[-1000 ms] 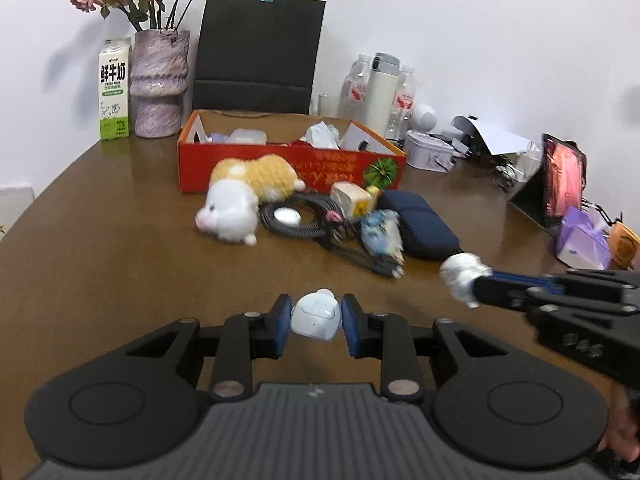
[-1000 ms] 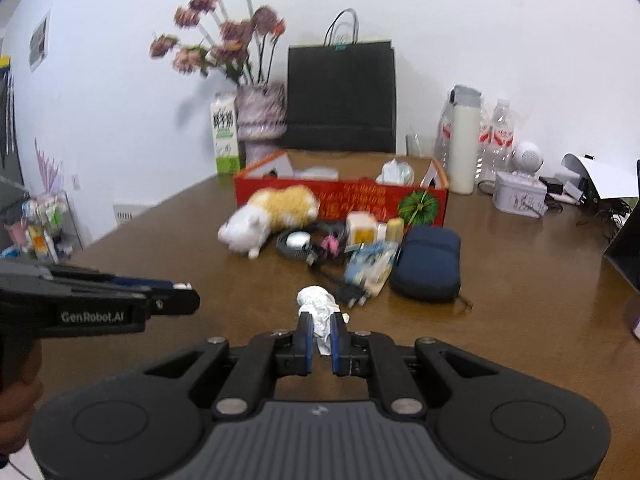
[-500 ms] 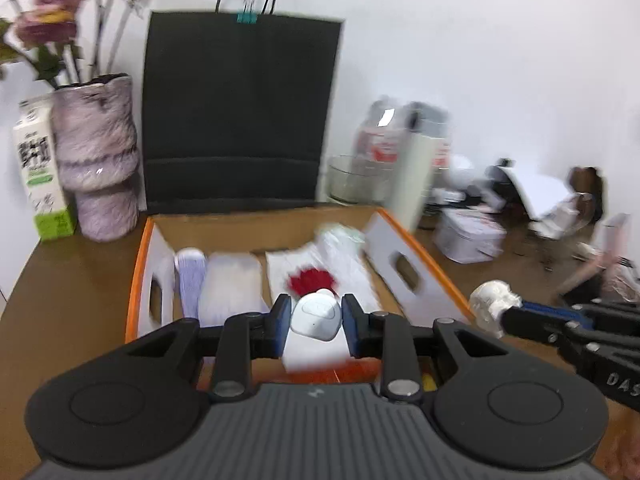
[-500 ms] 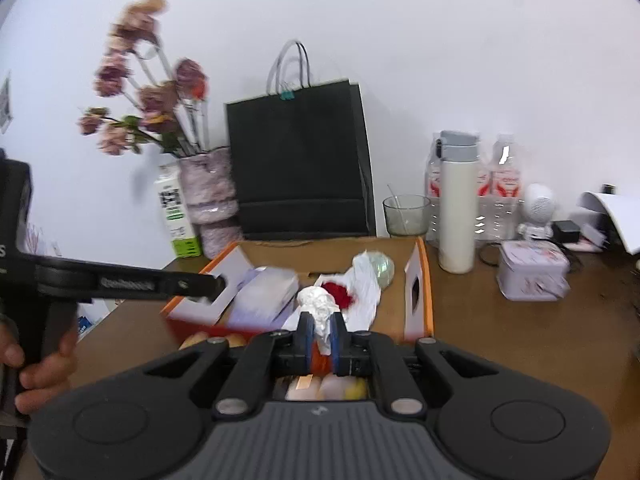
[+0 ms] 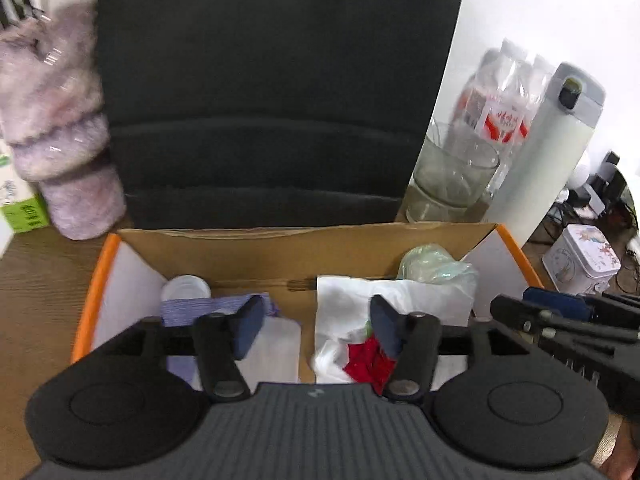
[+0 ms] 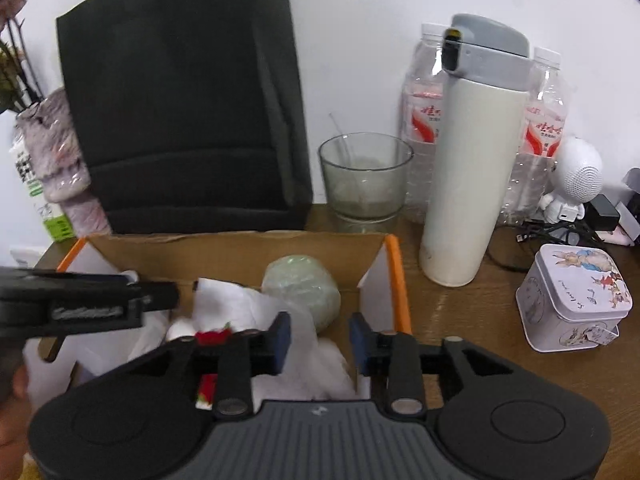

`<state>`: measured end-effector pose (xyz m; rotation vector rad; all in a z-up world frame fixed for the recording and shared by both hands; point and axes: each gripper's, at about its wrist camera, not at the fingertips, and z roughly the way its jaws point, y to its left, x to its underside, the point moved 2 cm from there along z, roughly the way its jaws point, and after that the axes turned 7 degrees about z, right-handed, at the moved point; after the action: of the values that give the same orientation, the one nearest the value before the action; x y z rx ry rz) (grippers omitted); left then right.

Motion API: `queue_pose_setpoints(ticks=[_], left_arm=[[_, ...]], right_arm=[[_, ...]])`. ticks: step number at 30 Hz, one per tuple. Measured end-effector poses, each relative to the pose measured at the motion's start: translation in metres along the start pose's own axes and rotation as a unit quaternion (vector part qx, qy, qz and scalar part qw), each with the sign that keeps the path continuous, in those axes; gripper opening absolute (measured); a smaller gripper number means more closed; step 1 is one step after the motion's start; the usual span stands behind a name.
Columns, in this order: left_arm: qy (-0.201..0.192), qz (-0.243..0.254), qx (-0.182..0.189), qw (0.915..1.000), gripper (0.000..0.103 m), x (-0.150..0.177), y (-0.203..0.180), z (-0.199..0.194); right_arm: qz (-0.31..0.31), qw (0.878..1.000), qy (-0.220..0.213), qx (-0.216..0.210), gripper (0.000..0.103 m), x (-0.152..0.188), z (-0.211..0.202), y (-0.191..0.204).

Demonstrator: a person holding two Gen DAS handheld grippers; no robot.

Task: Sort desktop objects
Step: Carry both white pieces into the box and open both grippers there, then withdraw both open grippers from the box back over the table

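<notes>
Both grippers have been carried over the cardboard box [image 5: 304, 248], their jaws just opened: left gripper [image 5: 316, 326] and right gripper [image 6: 320, 338] gape empty, the dropped items hidden below; a straight lift clears the box walls

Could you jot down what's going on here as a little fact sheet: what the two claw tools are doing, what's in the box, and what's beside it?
left gripper: jaws apart, just been opening, nothing between them, above the box
right gripper: jaws apart, just been opening, nothing gripped
cardboard box: open top, orange rim
inside box: white tissue, red scrap, pale green ball
beside box: white flask, glass cup, tin
behind box: black bag
</notes>
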<state>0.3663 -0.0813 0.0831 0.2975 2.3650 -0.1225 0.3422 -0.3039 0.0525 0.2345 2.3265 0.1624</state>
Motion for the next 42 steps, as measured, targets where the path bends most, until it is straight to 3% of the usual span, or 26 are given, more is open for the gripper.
queue_pose_setpoints(ticks=[3,5,7,11,13,20,29,35,42], left_arm=[[-0.042,-0.011,-0.004,0.9991,0.075,0.014,-0.003,-0.039],[-0.072,-0.035,-0.004,0.9967,0.093,0.031,-0.004,-0.073],[-0.097,-0.054,0.013,0.9937,0.095,0.050,-0.007,-0.102],[-0.111,-0.051,0.018,0.9923,0.099,0.088,-0.021,-0.147],[-0.115,-0.037,0.021,0.9924,0.101,0.104,-0.027,-0.166],[-0.128,-0.018,0.016,0.9915,0.103,0.178,-0.033,-0.222],[-0.113,0.011,-0.027,0.9932,0.103,0.275,-0.034,-0.251],[-0.107,0.016,-0.051,0.9929,0.103,0.338,-0.034,-0.263],[-0.097,0.023,-0.044,0.9940,0.103,0.355,-0.037,-0.264]], right_arm=[[0.014,1.000,-0.019,-0.015,0.035,0.007,-0.019,-0.008],[0.007,0.999,-0.031,-0.025,0.043,0.014,-0.037,-0.007],[0.000,0.999,-0.042,-0.034,0.052,0.024,-0.059,-0.004],[-0.032,0.997,-0.063,-0.044,0.056,0.052,-0.111,0.008],[-0.050,0.995,-0.078,-0.046,0.067,0.069,-0.137,0.015],[-0.079,0.990,-0.103,-0.045,0.074,0.138,-0.211,0.029],[-0.047,0.995,-0.071,-0.054,0.077,0.239,-0.249,0.022],[-0.073,0.994,-0.074,-0.036,0.079,0.304,-0.264,0.023],[-0.098,0.993,-0.061,-0.026,0.079,0.342,-0.271,0.026]])
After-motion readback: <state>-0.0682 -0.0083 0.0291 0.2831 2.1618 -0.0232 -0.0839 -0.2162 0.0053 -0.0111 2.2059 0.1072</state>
